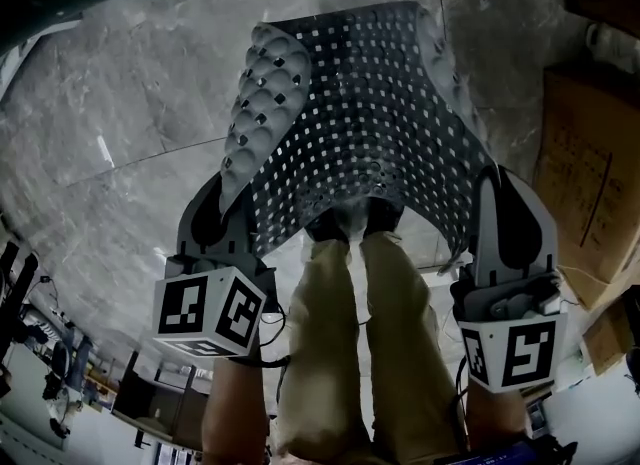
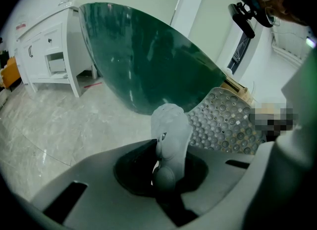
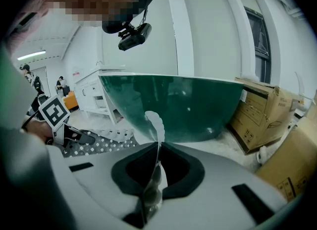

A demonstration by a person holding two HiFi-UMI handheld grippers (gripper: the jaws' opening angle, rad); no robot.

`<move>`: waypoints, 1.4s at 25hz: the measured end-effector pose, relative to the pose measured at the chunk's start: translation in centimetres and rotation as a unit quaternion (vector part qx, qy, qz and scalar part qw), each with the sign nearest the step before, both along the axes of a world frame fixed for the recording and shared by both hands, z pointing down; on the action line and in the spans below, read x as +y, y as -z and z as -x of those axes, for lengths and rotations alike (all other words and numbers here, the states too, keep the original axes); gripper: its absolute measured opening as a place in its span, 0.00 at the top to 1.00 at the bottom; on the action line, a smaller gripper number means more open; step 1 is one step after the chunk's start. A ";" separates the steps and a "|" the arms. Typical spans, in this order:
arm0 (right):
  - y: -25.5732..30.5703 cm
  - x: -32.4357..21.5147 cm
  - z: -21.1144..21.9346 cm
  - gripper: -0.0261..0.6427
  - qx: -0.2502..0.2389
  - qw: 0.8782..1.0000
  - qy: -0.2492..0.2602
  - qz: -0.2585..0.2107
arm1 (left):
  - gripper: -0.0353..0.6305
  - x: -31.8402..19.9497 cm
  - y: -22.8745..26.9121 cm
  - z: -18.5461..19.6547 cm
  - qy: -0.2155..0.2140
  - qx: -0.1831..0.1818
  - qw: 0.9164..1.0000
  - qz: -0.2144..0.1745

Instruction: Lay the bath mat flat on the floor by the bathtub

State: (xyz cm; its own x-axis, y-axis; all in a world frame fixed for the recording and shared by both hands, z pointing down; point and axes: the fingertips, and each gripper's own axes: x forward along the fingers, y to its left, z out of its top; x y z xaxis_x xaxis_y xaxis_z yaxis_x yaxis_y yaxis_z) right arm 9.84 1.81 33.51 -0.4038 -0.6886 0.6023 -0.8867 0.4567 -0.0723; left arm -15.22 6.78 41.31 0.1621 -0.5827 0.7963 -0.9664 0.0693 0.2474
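Grey marble floor fills the head view, and right over it hangs the bath mat, dark, dotted with small square holes, spread wide between the two grippers in front of the person's legs. Its left edge curls over and shows rows of round suction cups (whether any part of it touches the tiles, I cannot tell). The near middle sags down towards the dark shoes.

Left gripper has the mat's left edge: in its own view the jaws are clamped tight on a pale, bunched fold of the mat, with the cupped underside spreading off to the right. Right gripper has the right edge, and its view shows the jaws pressed together on a thin rim of mat standing up between them. Each one carries its marker cube, left and right, near the person.

Beyond the jaws in both gripper views stands the green bathtub, big and rounded, on the pale floor. Cardboard boxes sit just to its right, and they show at the right edge of the head view as well. A white cabinet stands off to the tub's left.
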 end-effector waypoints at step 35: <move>0.9 0.1 0.9 0.92 0.000 1.000 0.000 -0.025 | 0.89 -1.0 1.0 0.3 -0.038 -0.015 0.999 -0.015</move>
